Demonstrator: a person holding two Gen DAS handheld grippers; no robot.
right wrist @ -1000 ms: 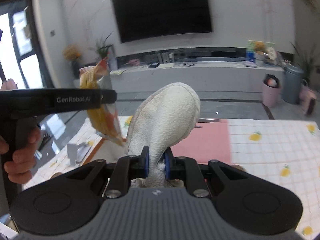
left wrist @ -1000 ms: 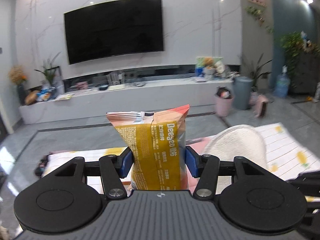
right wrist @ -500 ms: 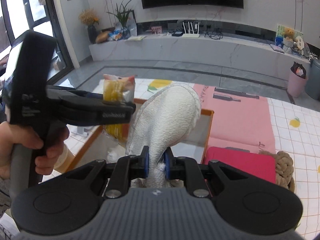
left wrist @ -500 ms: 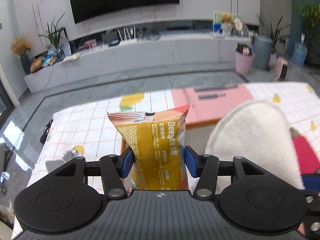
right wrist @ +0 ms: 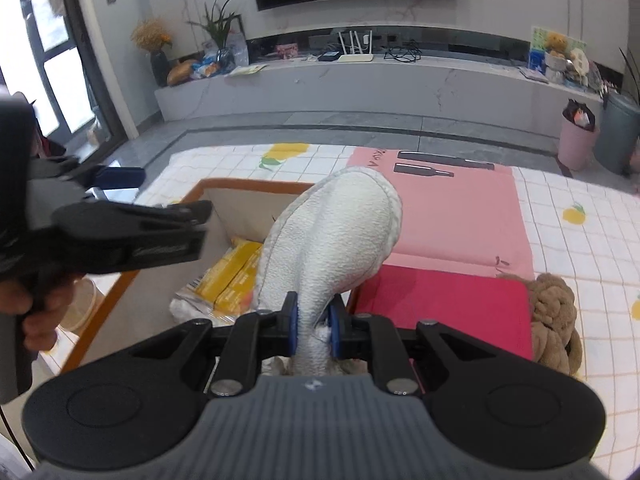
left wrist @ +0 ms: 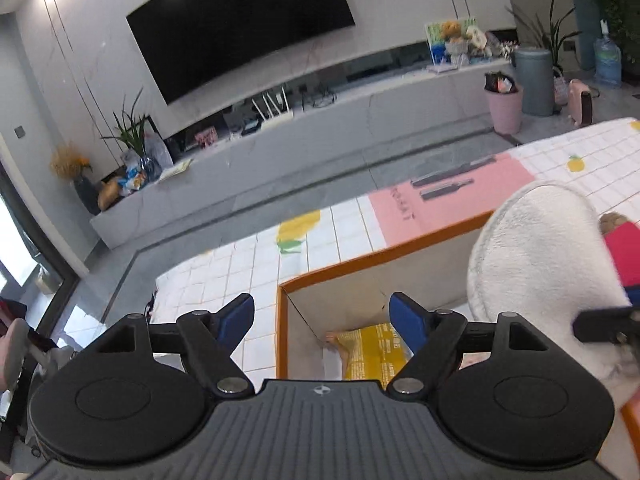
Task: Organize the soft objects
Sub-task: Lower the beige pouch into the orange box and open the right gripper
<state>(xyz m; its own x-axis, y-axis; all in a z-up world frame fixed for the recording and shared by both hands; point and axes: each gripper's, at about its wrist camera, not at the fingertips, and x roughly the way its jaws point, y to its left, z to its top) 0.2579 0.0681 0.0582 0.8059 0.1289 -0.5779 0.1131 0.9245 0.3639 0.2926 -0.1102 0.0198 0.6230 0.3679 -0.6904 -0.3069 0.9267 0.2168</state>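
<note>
My left gripper [left wrist: 322, 316] is open and empty above the near corner of an orange-rimmed box [left wrist: 360, 260]. The yellow snack bag [left wrist: 374, 350] lies on the box floor below it, and shows in the right wrist view [right wrist: 230, 276] too. My right gripper [right wrist: 313, 326] is shut on a white fluffy slipper [right wrist: 332, 236], held upright over the box's right side. The slipper also shows in the left wrist view [left wrist: 540, 256]. The left gripper [right wrist: 120, 232] appears at the left of the right wrist view.
The box [right wrist: 248, 186] sits on a white checked tablecloth [right wrist: 580, 248] with lemon prints. A pink mat [right wrist: 452, 208] lies behind it. A red cushion [right wrist: 444, 304] and a brown knitted toy [right wrist: 554, 316] lie to the right of the box.
My left gripper opened and the snack bag dropped into the box. Both grippers moved closer over the box, the right one still holding the slipper.
</note>
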